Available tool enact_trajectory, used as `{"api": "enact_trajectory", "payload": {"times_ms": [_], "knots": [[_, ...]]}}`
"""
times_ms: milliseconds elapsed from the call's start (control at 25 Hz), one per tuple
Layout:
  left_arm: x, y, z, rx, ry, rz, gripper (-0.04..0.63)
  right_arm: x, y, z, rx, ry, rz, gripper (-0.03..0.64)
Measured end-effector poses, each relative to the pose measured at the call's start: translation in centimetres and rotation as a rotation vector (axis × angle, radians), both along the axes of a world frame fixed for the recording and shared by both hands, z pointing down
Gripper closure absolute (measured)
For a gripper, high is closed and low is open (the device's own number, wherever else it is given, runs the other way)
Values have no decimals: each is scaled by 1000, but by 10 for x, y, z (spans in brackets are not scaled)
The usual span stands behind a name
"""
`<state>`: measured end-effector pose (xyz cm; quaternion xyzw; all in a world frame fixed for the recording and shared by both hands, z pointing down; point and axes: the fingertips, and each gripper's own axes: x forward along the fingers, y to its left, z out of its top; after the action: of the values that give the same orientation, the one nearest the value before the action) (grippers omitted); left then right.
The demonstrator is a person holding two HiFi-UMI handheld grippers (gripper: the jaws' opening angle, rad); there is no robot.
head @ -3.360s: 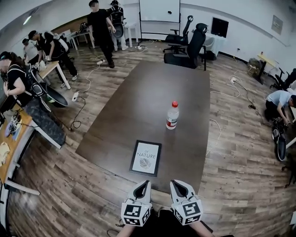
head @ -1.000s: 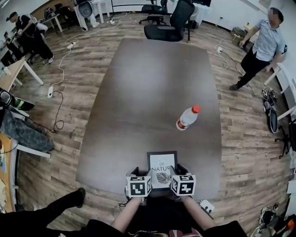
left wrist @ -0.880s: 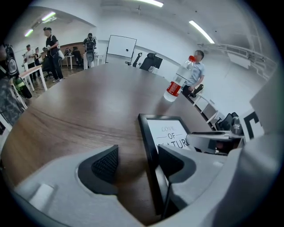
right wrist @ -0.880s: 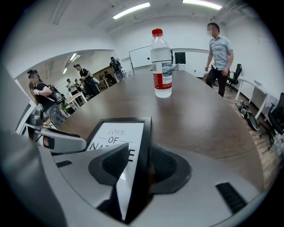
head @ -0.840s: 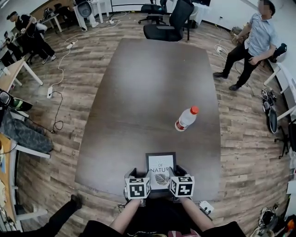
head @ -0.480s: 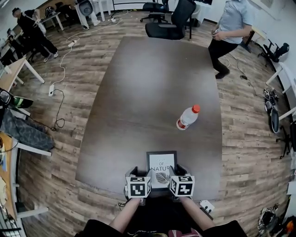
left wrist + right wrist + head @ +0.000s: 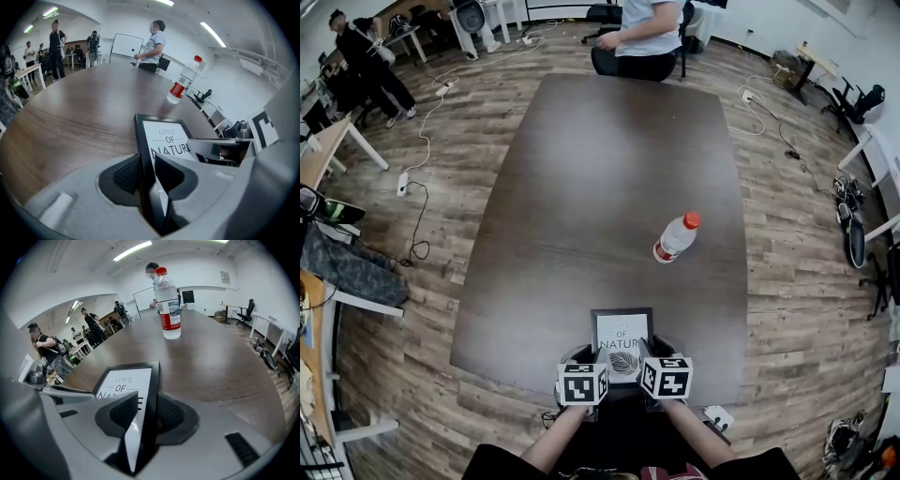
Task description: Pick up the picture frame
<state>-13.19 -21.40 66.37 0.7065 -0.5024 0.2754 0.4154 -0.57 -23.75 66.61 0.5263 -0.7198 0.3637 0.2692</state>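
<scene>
Picture frame [image 7: 622, 337], black, print facing up: found at the near edge of the dark table [image 7: 600, 169], with its text seen in both gripper views; whether it is raised off the surface cannot be told. Its left edge is clamped between the narrowed jaws of the left gripper [image 7: 583, 358], which have just been closing, and its right edge is likewise taken between the just-closing jaws of the right gripper [image 7: 660, 351]. A red-capped bottle [image 7: 676, 238] is stood well apart, farther along the table.
</scene>
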Motion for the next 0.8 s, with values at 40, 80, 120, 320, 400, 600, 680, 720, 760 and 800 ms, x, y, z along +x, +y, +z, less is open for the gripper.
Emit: {"api": "enact_trajectory", "payload": {"times_ms": [40,80,120,320,400,600,680,720,760,800], "knots": [[-1,-1,0,-6,4,-9,492,0,0,0,0,9,-6,486],[-1,-1,1,-11,-2,-15,497,-1,0,0,5,31,-23,488],[-2,-2,1,-13,-18,-16,499,-1,0,0,14,55,-38,486],[-1,-3,0,-10,-69,-9,501,0,-1,-1,19,73,-24,489],[-1,-2,-1,-6,-86,7,502,-2,-1,-1,19,82,-39,486],[1,-4,-9,24,-92,11,502,2,0,-9,31,49,-8,491],[1,-8,-17,73,-127,34,502,2,-4,-16,58,35,-8,492],[2,-10,-22,97,-144,46,500,2,-6,-19,68,29,-5,489],[3,-12,-26,115,-153,51,500,3,-8,-22,77,23,1,489],[4,-13,-30,130,-154,50,500,4,-9,-26,87,17,8,489]]}}
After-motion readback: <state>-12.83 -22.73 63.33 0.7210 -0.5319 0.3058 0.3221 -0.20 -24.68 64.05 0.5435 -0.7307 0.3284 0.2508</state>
